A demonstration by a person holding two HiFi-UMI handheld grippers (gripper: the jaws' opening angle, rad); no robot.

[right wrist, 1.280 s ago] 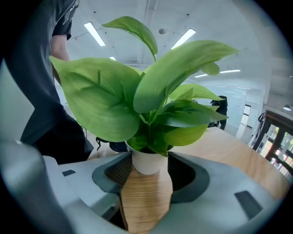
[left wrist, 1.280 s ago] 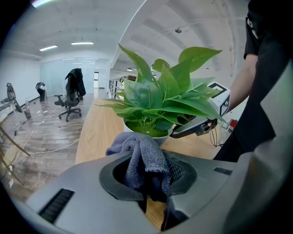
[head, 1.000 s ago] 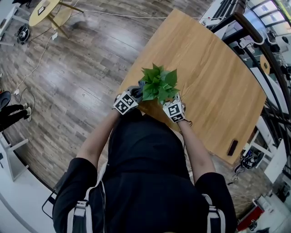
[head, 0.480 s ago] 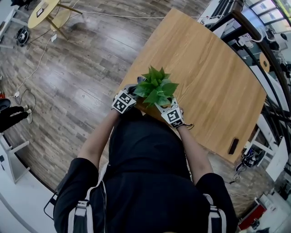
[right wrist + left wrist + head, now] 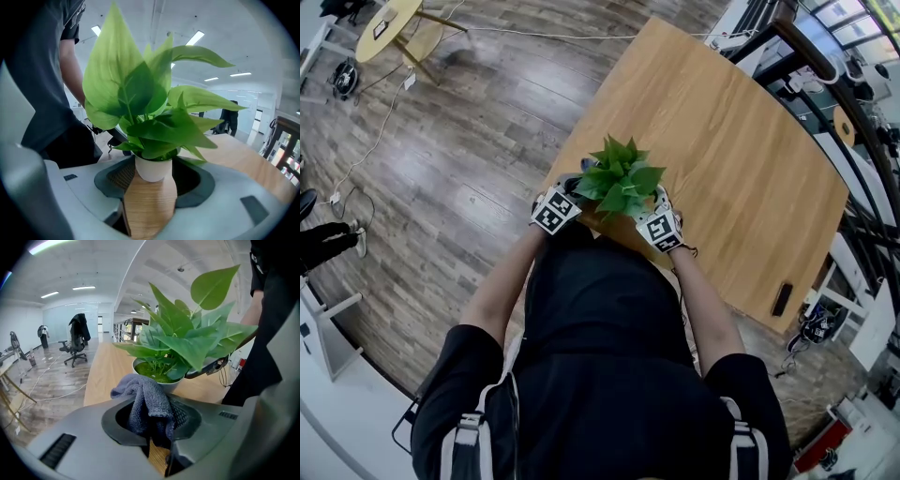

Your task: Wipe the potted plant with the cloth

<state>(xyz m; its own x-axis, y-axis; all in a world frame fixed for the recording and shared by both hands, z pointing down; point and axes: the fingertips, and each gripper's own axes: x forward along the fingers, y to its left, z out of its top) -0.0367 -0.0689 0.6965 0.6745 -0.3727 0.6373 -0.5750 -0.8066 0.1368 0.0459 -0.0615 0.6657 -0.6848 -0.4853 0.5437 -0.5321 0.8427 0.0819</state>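
Cloth (image 5: 146,401), grey and bunched, clamped between jaws of left gripper (image 5: 157,427) at 9 o'clock of potted plant (image 5: 622,181), leafy in white pot (image 5: 152,169) near 7 o'clock edge of wooden table (image 5: 741,159); right gripper (image 5: 149,187) at 4 o'clock, jaws wide, pot between their tips.

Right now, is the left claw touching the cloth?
Touching. The left gripper view shows the grey cloth pinched between the jaws of the left claw, bunching out above them.

A wooden table (image 5: 741,159); a dark slab (image 5: 780,301), perhaps a phone, near its edge.
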